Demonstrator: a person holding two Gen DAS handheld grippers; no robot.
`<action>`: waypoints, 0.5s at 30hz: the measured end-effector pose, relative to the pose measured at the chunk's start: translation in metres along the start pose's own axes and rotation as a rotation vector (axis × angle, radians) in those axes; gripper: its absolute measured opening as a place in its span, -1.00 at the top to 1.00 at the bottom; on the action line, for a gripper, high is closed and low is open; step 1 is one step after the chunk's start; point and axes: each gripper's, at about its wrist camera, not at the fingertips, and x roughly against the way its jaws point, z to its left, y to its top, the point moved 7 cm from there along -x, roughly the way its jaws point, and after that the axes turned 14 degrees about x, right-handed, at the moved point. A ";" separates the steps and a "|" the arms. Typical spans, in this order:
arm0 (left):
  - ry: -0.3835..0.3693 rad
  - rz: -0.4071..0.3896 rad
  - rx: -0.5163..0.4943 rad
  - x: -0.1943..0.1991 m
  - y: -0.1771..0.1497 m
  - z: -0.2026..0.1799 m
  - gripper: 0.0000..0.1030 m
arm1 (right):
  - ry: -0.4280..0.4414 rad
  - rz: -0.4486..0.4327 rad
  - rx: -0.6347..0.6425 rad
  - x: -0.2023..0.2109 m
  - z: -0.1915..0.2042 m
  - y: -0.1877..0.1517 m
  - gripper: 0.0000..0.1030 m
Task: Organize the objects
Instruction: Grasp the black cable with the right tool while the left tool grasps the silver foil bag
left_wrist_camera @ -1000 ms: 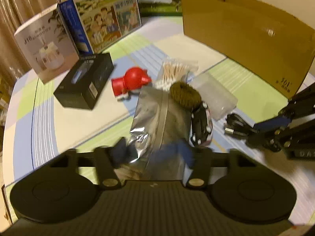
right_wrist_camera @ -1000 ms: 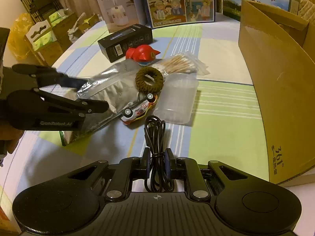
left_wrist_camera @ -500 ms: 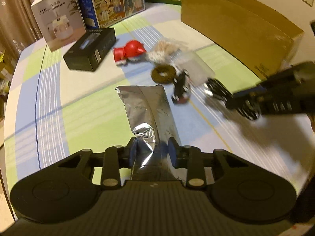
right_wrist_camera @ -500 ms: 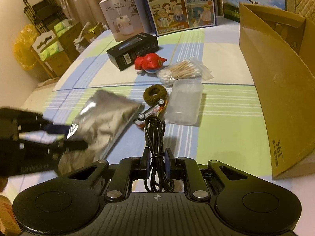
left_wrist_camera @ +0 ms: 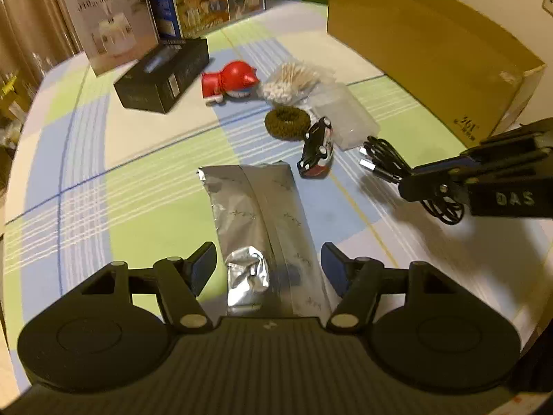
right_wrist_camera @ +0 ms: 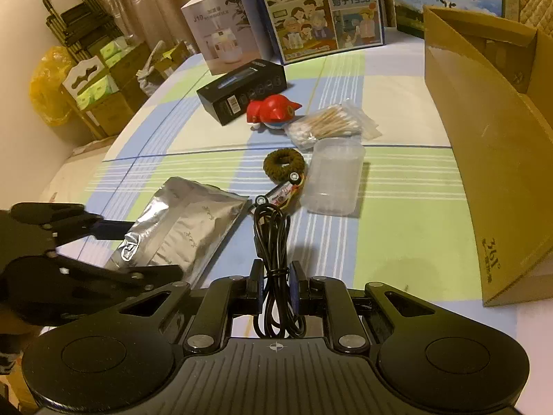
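Observation:
A silver foil pouch (left_wrist_camera: 255, 214) lies flat on the checked tablecloth, its near end between the spread fingers of my left gripper (left_wrist_camera: 268, 264), which is open. From the right wrist the pouch (right_wrist_camera: 179, 228) lies at lower left beside the left gripper (right_wrist_camera: 114, 247). My right gripper (right_wrist_camera: 274, 285) is shut on a bundled black cable (right_wrist_camera: 273, 238), held just above the table; in the left wrist view this cable (left_wrist_camera: 390, 162) sticks out of the right gripper (left_wrist_camera: 425, 186). Beyond lie a toy car (left_wrist_camera: 316, 147), a brown hair tie (left_wrist_camera: 287, 122) and a clear plastic jar (right_wrist_camera: 333, 176).
A large open cardboard box (right_wrist_camera: 490, 128) stands along the right side. A red toy figure (right_wrist_camera: 271, 112), a bag of cotton swabs (right_wrist_camera: 331, 124) and a black box (right_wrist_camera: 242, 90) lie farther back. Printed cartons (right_wrist_camera: 321, 10) line the far edge. The table's left edge (right_wrist_camera: 114, 141) drops to stacked boxes.
My left gripper pulled the foil pouch toward me, away from the other objects, then opened and let it go on the cloth. The right gripper lifted the cable back slightly, still shut on it.

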 end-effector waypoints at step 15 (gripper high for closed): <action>-0.024 0.113 0.070 -0.027 -0.001 0.001 0.15 | 0.005 0.011 -0.002 -0.006 -0.006 0.002 0.78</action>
